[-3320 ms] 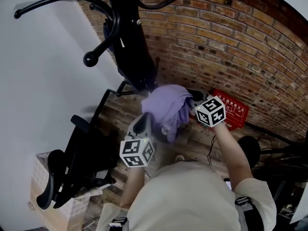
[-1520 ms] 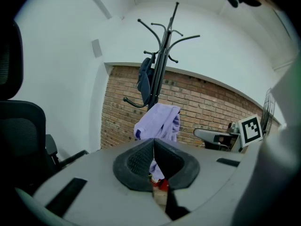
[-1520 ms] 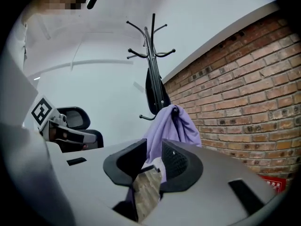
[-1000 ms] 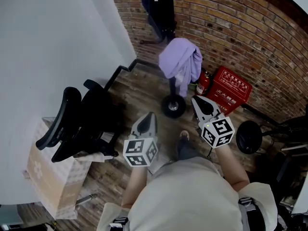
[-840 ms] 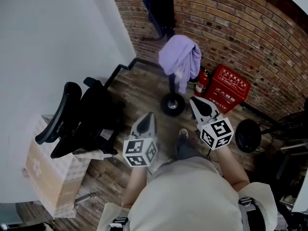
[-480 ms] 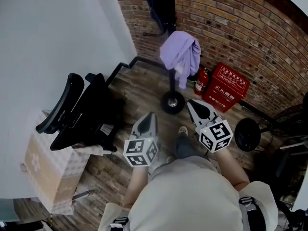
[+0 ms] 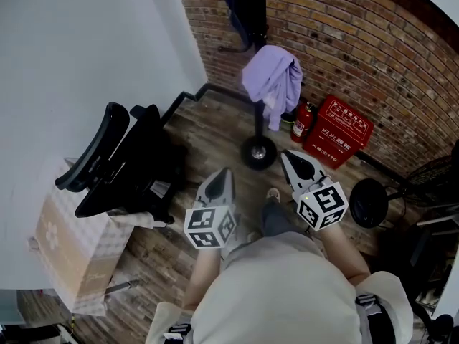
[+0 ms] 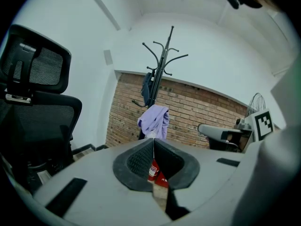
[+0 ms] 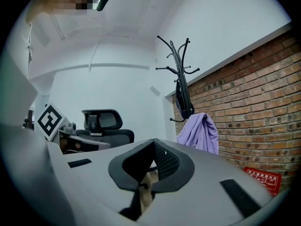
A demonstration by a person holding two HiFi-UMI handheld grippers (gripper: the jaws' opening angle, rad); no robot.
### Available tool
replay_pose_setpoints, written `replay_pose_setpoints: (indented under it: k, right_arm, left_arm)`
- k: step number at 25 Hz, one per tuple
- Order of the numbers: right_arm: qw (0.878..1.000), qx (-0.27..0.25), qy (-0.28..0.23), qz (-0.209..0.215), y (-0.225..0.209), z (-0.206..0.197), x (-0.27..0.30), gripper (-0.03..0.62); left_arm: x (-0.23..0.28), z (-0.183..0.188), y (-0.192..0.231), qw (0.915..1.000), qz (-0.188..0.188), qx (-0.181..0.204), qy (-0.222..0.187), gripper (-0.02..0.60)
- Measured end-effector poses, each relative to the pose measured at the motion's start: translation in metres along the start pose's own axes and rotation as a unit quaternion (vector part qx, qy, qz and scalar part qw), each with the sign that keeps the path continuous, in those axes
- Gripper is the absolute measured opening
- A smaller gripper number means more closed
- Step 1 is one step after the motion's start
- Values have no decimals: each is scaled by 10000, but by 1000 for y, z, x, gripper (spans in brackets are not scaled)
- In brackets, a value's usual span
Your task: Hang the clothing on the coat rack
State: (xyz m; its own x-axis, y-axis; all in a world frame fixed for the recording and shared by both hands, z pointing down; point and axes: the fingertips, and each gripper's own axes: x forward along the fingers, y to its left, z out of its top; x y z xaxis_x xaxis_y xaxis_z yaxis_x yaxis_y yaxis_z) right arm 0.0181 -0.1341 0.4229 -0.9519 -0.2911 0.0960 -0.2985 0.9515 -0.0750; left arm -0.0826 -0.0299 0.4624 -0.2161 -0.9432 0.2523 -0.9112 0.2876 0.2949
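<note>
The purple clothing [image 7: 272, 77] hangs on the coat rack [image 7: 258, 151], far off by the brick wall [image 7: 344, 41]. The left claw [image 7: 224, 172] is closed tight and empty. The right claw [image 7: 287, 156] has just been closing and is empty too.

**White wall meets brick in a corner room**

Here's the black office chair [image 7: 122, 167], standing on a dark wooden plank floor [image 7: 208, 138]. Right behind the chair is a plain white wall [image 7: 86, 41], and a cardboard box [image 7: 61, 253] sits just beside the chair against that wall. Across the floor from the chair runs a red brick wall [image 7: 373, 41]. At its foot, well apart from the chair, there's a red box [image 7: 337, 131] with a fire extinguisher [image 7: 301, 122] just beside it. The light is even and soft.
</note>
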Motion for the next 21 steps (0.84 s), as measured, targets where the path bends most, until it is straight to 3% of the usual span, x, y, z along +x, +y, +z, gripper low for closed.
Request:
replay_pose_setpoints:
  k: [21]
  right_arm:
    - [9999, 9, -138, 93, 1, 9, 7, -2]
  left_arm:
    - [13, 5, -2, 9999, -107, 27, -5, 5]
